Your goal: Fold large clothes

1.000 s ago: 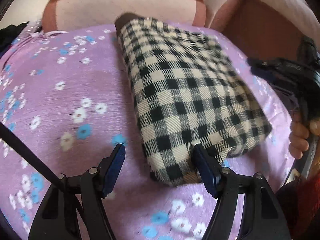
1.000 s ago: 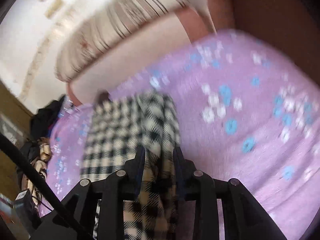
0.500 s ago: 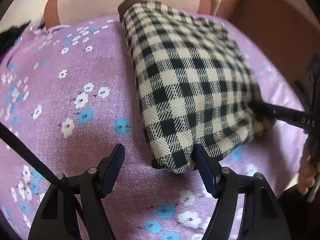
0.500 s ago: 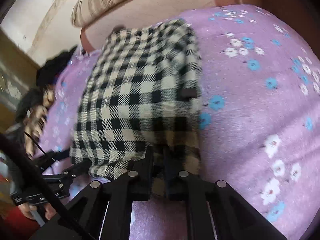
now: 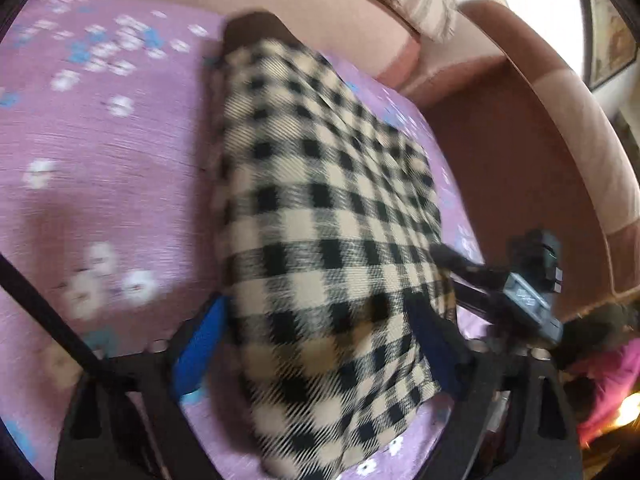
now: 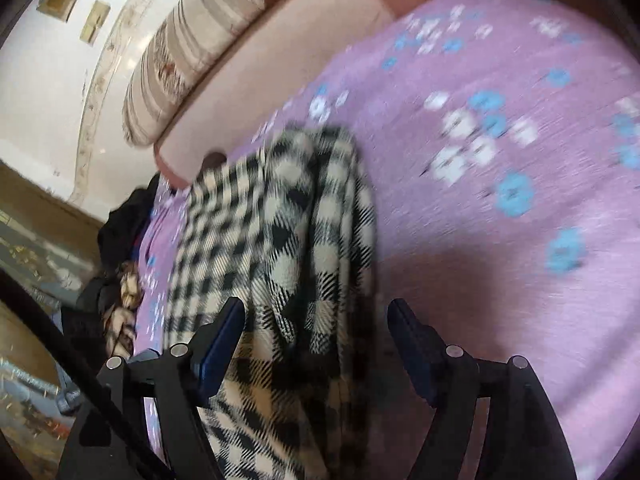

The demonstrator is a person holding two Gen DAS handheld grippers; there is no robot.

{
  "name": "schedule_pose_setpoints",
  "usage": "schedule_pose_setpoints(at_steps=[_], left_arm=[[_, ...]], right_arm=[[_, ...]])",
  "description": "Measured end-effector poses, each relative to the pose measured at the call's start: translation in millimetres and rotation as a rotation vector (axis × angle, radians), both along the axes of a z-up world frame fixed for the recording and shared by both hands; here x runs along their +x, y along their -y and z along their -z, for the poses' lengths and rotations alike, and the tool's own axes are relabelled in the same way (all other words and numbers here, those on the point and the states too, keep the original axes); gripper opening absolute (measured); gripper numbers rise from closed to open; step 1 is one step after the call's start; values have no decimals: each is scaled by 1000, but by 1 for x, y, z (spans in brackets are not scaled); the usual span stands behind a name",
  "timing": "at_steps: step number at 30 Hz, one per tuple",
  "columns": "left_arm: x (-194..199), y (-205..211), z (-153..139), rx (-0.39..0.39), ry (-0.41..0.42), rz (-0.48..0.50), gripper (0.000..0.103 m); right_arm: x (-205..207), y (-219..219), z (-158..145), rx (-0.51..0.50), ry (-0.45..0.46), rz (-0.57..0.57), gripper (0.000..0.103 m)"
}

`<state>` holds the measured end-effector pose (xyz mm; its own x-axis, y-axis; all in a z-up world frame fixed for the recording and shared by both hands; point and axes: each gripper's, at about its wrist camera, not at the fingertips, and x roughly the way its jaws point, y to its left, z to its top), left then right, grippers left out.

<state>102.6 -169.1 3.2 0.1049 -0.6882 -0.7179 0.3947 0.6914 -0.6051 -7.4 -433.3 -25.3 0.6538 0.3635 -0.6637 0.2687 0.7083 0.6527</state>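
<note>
A folded black-and-cream checked garment [image 5: 320,216] lies on the purple flowered bedspread [image 5: 100,152]. My left gripper [image 5: 320,332] is open, and the near end of the garment lies between its blue-padded fingers. In the right wrist view the garment [image 6: 280,240] shows as a thick folded stack. My right gripper [image 6: 316,336] is open, its fingers wide apart over the stack's right edge. It shows in the left wrist view [image 5: 500,280] at the garment's right edge.
A pink padded headboard [image 5: 360,28] with a striped cushion [image 6: 192,40] runs behind the bed. A brown side panel [image 5: 520,168] stands at the right. Dark clothes [image 6: 120,240] are piled at the bed's far left edge. Both views are motion-blurred.
My right gripper has opened and let go of the checked garment. My left gripper has moved forward, so the garment's near end now lies between its fingers.
</note>
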Motion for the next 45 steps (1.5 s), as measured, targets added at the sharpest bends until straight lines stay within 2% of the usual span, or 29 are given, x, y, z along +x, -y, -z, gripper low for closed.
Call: schedule_pose_setpoints(at_steps=[2,3,4,5,6,7,8,11,14,15,16,17,18,20,22,24,26,29,31,32,34,35,36,37,38,40,42,44,45], left_arm=[[-5,12,6,50,11,19,96],[-8,18,7,84,27,42,92],[-11,21,4,113,50,43,75],[-11,22,0,134,68,50,58],[-11,22,-8,144,83,62,50],[-9,22,-19,150,101,72,39],[-7,22,-29,149,115,77,36],[-1,23,-58,155,178,78,36],[0,24,-53,197,186,65,43],[-4,23,-46,220,183,59,45],[-9,23,-32,282,175,49,50],[-15,20,-22,312,171,45,57],[-18,15,-18,314,173,39,60],[-34,-1,-11,256,167,1,66],[-50,-21,-3,199,127,-42,69],[-61,-38,6,144,99,-78,69],[-71,-47,6,114,104,-100,68],[-89,-51,0,147,135,-122,68],[-106,-52,-14,185,202,-131,68],[-113,-56,-21,202,237,-137,68],[-128,-59,-41,249,348,-167,69],[-136,-60,-51,281,414,-192,71],[-140,-59,-61,311,470,-219,74],[-145,-64,-68,328,514,-243,84],[-151,-69,-76,343,568,-279,93],[-167,-81,-94,364,698,-366,103],[-179,-101,-107,374,749,-427,103],[-178,-106,-116,347,730,-437,103],[-180,-108,-118,334,715,-429,103]], right_arm=[[10,-11,6,-16,26,-27,78],[14,-19,7,-22,26,-41,61],[19,-22,9,7,14,-52,49],[21,-25,9,13,12,-40,43],[23,-28,3,9,31,-33,36],[24,-30,-5,8,59,-34,35],[24,-33,-18,16,104,-41,33],[22,-37,-40,16,176,-43,33],[25,-33,-29,47,146,-15,33],[26,-31,-18,47,97,5,38],[27,-31,-9,26,42,25,41],[27,-29,-2,1,1,39,49],[24,-26,3,-6,-15,43,55],[16,-20,-4,-23,-6,64,55],[2,-18,-28,-130,39,115,56],[-8,-20,-48,-184,98,148,56],[-10,-29,-65,-170,170,125,56],[4,-45,-67,-64,230,-1,56],[23,-59,-52,-1,189,-100,56],[31,-62,-40,-21,133,-101,55],[35,-57,-27,-92,55,-37,45],[35,-51,-23,-119,27,12,33],[30,-43,-23,-140,10,70,29],[25,-40,-27,-173,5,105,30],[18,-41,-37,-228,19,136,34],[11,-52,-54,-277,63,121,35],[4,-81,-71,-286,130,33,34],[-4,-110,-76,-210,182,-86,34],[-6,-126,-73,-106,203,-163,34]])
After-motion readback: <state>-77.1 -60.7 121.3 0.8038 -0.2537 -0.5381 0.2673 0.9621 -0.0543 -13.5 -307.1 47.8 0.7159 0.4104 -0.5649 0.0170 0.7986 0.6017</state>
